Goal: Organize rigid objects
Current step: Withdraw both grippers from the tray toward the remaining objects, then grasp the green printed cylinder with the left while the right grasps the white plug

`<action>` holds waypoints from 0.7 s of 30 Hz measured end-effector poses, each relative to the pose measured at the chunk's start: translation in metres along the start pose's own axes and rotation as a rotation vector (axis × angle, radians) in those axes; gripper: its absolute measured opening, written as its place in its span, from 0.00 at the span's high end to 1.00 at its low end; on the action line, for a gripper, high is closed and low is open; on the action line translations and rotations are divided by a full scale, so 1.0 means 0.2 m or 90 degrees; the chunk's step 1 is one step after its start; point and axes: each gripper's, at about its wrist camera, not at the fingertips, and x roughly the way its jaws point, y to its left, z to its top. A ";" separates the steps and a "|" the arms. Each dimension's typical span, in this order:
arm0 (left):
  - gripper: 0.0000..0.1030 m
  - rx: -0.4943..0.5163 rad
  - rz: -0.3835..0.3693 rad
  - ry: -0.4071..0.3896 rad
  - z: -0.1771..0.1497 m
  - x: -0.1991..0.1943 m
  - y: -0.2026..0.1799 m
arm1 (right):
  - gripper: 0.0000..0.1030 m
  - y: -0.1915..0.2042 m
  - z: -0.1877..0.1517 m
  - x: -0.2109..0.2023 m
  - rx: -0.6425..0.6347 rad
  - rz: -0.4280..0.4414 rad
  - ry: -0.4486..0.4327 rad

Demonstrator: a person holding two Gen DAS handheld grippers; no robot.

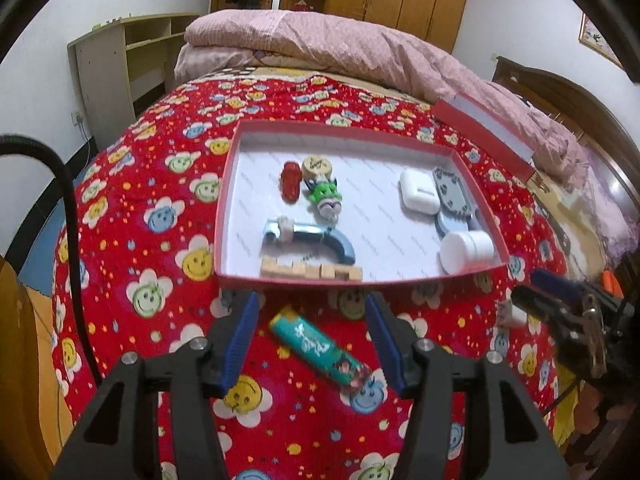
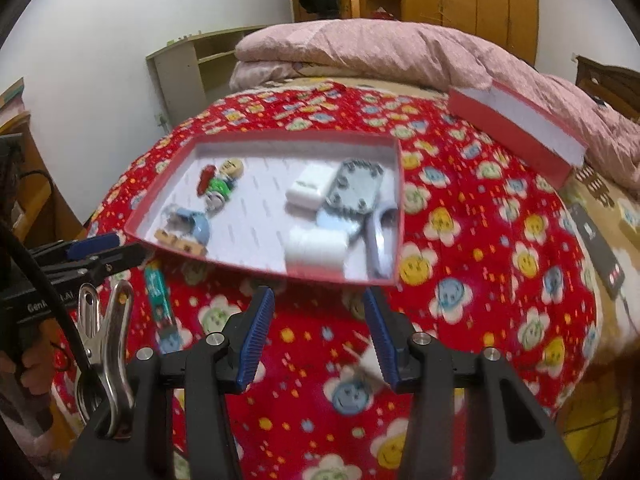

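Note:
A red-rimmed shallow box point(image 1: 222, 200) point(image 2: 400, 184) lies on the red flowered bedspread. It holds small items: a red piece point(image 1: 291, 181), a green figure point(image 1: 326, 196), a white case point(image 1: 419, 192), a white jar point(image 1: 466, 249), a blue clamp point(image 1: 320, 238) and wooden blocks point(image 1: 310, 270). A teal lighter point(image 1: 320, 350) point(image 2: 160, 300) lies on the spread between the fingers of my open left gripper point(image 1: 310, 310). My right gripper point(image 2: 318, 308) is open; a small white object point(image 2: 366, 360) lies beside its right finger.
The box lid point(image 1: 484, 132) point(image 2: 516, 128) lies at the back right. A folded pink quilt point(image 1: 340, 44) is behind the box. A shelf unit point(image 1: 120, 64) stands at the left wall. A dark remote-like object point(image 2: 600, 248) lies at the right.

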 end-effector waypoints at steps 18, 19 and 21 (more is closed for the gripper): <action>0.43 -0.012 -0.010 0.045 -0.09 0.10 -0.02 | 0.50 -0.19 -0.18 0.11 0.047 -0.023 0.032; 0.43 -0.011 -0.012 0.045 -0.10 0.11 -0.03 | 0.50 -0.19 -0.19 0.12 0.050 -0.019 0.035; 0.43 -0.008 -0.014 0.048 -0.10 0.12 -0.05 | 0.50 -0.19 -0.20 0.14 0.056 -0.008 0.040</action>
